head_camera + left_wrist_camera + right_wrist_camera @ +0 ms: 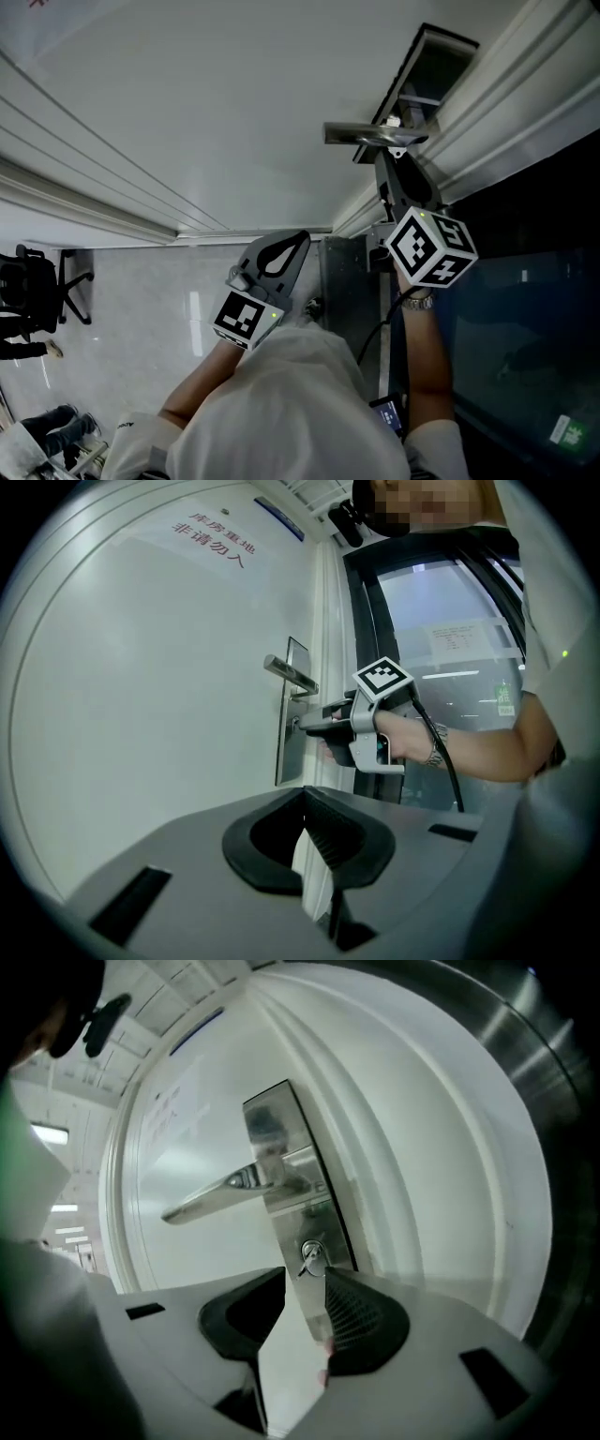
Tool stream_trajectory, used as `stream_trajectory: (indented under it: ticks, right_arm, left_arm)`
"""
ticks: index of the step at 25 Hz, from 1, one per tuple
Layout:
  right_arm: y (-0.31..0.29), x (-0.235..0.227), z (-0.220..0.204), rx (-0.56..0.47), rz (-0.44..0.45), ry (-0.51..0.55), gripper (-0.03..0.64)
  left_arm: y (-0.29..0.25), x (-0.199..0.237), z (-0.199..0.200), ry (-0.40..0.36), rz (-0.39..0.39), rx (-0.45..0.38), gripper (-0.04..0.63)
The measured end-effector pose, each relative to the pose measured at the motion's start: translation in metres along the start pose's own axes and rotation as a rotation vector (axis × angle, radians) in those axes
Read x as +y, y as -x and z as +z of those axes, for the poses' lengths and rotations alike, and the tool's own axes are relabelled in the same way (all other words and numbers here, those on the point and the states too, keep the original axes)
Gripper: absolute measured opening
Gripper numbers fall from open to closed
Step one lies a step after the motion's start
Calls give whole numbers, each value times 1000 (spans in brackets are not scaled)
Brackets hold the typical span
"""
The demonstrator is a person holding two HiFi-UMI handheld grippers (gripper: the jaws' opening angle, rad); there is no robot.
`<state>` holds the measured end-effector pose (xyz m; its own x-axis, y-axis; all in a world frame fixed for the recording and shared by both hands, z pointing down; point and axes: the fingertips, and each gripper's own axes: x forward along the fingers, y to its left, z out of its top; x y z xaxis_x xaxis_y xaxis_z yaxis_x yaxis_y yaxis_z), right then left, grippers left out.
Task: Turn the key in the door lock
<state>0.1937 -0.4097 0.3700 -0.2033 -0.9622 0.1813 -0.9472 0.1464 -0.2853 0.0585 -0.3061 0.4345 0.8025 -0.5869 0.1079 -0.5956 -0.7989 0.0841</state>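
A white door (234, 112) carries a steel lock plate (279, 1143) with a lever handle (220, 1194) standing level. Below the handle a small key (312, 1260) sits in the keyhole, tilted. My right gripper (305, 1277) points at the plate with its jaws open; the key shows just beyond the gap, and the pads do not press on it. From the head view the right gripper (387, 171) reaches up under the handle (370, 134). My left gripper (305, 797) hangs back from the door, shut on nothing; the head view shows the left gripper (274, 264) lower left.
A dark glass panel (525, 309) stands right of the door frame (487, 103). A sign with print (214, 541) is fixed high on the door. An office chair (37, 281) stands on the pale floor at the left.
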Motion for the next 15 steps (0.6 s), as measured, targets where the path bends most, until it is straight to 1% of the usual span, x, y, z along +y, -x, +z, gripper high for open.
stream_trajectory:
  ticks: [2, 4, 11, 13, 15]
  right_arm:
    - [2, -2, -7, 46, -16, 141, 109]
    - [6, -6, -9, 70, -50, 301, 109]
    - [13, -1, 4, 45, -218, 911, 109]
    - [12, 1, 3, 45, -259, 1058, 109]
    - [10, 2, 1, 58, -286, 1170, 109]
  left_arm:
    - [-1, -2, -1, 5, -4, 6, 6]
    - [-3, -2, -2, 7, -6, 11, 6]
    - [-9, -5, -2, 2, -23, 10, 6]
    - [-10, -5, -3, 7, -23, 13, 6]
    - [-10, -5, -3, 6, -23, 14, 6]
